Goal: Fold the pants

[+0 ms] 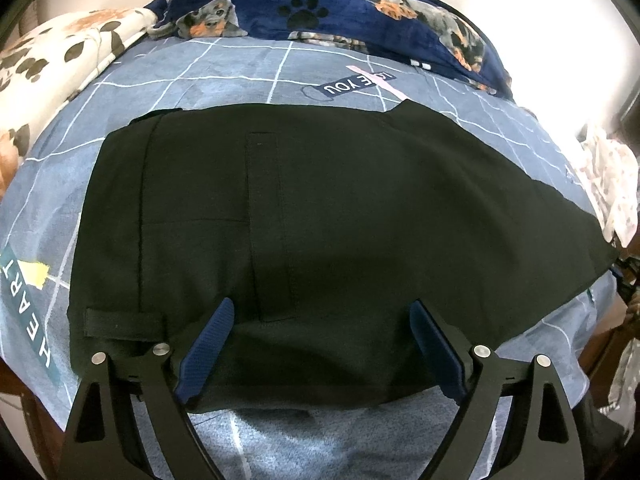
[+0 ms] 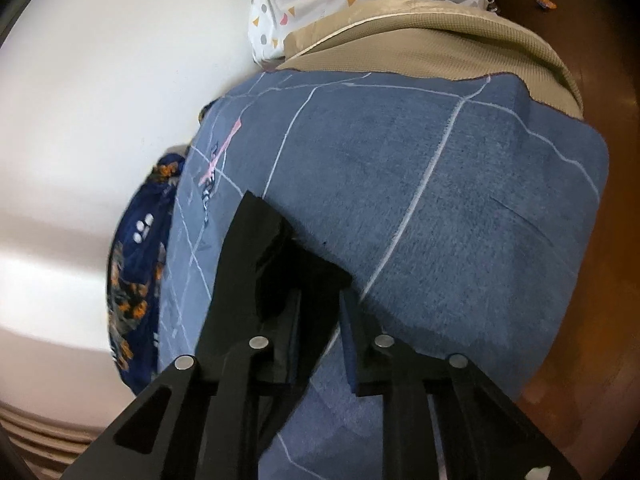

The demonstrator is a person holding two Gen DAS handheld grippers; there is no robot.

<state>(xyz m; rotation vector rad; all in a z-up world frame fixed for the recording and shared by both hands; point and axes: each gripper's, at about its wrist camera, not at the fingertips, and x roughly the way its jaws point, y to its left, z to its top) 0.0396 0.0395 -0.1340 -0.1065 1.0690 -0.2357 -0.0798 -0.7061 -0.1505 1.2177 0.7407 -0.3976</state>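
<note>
Both legs of the black pants (image 1: 320,208) ran out of frame on the bed (image 1: 224,76). My left hand-held gripper (image 1: 320,320) stood apart over them; my right hand-held gripper (image 2: 320,304) pinched their edge.

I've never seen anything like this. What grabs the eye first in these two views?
The black pants dominate, spread flat across the middle of a blue grid-patterned bedsheet. The left gripper hangs open over the pants' near edge, blue pads wide apart, while the right gripper pinches a corner of the black fabric. Behind the pants, a navy blanket printed with puppies and paw prints lies bunched against the wall.
</note>
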